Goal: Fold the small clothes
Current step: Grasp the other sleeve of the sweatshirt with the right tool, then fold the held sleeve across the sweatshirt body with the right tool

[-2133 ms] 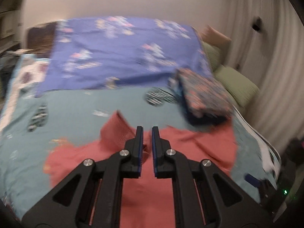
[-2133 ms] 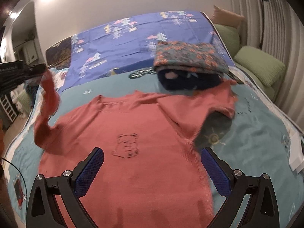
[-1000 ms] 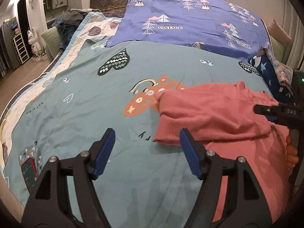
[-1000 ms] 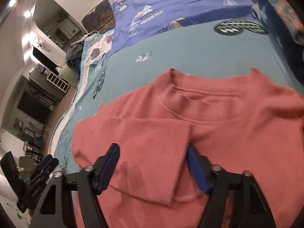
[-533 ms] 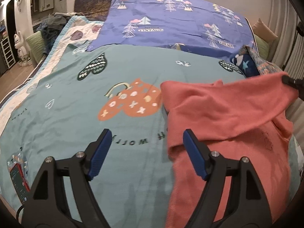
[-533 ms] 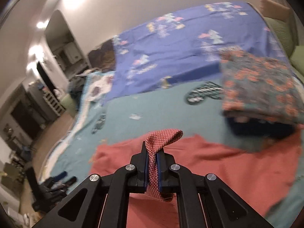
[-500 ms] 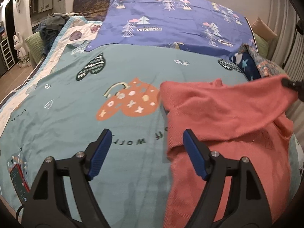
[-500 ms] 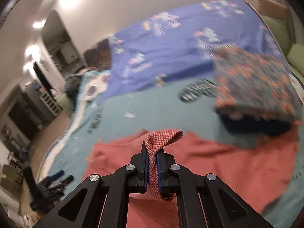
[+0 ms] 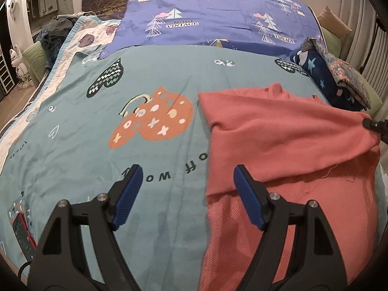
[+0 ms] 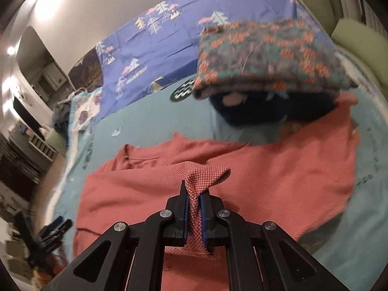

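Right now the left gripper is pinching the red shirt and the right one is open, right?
Not quite, it is the other way round. The right wrist view shows the right gripper shut on the red shirt. The left wrist view shows the left gripper open, holding nothing.

The left wrist camera is looking low along the teal bedspread (image 9: pixel 72 126) toward the headboard, while the right wrist camera is hovering close above the coral shirt (image 10: pixel 278 169), both sharing that shirt (image 9: pixel 278 126) and the folded stack (image 10: pixel 266 48).
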The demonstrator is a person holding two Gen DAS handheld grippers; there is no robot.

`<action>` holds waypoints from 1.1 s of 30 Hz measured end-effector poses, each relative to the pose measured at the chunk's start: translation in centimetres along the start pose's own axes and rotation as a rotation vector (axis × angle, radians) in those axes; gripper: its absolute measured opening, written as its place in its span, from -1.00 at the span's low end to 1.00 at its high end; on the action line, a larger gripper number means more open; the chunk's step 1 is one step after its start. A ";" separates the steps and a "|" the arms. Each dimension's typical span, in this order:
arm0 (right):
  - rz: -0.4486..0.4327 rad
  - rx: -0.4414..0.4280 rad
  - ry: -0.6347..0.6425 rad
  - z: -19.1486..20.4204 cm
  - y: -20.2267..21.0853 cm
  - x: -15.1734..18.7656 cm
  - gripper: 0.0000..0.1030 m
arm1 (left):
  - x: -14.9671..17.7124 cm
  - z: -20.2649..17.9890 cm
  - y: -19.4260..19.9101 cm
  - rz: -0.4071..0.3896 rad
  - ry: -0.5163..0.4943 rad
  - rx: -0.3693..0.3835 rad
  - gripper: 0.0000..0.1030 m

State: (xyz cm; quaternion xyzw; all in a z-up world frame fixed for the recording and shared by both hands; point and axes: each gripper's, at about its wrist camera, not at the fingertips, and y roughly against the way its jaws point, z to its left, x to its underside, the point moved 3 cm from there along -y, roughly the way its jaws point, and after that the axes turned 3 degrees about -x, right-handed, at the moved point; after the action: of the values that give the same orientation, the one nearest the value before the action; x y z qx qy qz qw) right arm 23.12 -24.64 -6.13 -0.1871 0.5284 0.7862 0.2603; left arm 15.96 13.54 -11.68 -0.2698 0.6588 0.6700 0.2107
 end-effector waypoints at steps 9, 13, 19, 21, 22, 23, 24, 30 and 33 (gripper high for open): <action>-0.064 0.148 0.059 0.9 1.9 -1.5 -0.07 | 1.1 0.1 -0.3 0.041 0.018 0.100 0.50; -0.021 0.049 0.285 9.2 -0.3 -3.6 0.14 | 0.5 -1.5 -0.6 0.024 -0.039 0.150 0.49; 0.287 -0.171 0.575 23.6 -12.5 -3.1 0.22 | 0.1 -2.1 -2.2 0.065 -0.018 0.208 0.27; 0.342 -0.200 0.623 25.9 -15.4 -2.6 0.23 | 0.2 -1.8 -2.7 0.092 0.013 0.251 0.03; 0.362 -0.203 0.653 27.0 -16.9 -2.2 0.23 | 0.2 -1.6 -2.9 0.095 0.026 0.262 0.03; 0.379 -0.202 0.682 27.9 -18.4 -1.9 0.22 | 0.1 -1.4 -3.0 0.093 0.040 0.272 0.03; 0.392 -0.198 0.707 28.6 -19.7 -1.7 0.23 | 0.1 -1.3 -3.1 0.092 0.046 0.277 0.03; 0.498 -0.231 0.753 29.6 -21.8 0.6 -0.66 | -0.1 -1.0 -3.3 0.089 0.059 0.314 -0.59; 0.502 -0.176 0.761 29.7 -22.5 1.4 -0.92 | 0.0 -0.8 -3.3 0.086 0.084 0.322 -0.73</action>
State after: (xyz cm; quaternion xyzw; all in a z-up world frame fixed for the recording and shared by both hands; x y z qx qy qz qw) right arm 35.10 10.15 -12.42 -0.3498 0.5467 0.7421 -0.1674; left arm 18.14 12.85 -14.16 -0.2320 0.7768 0.5522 0.1945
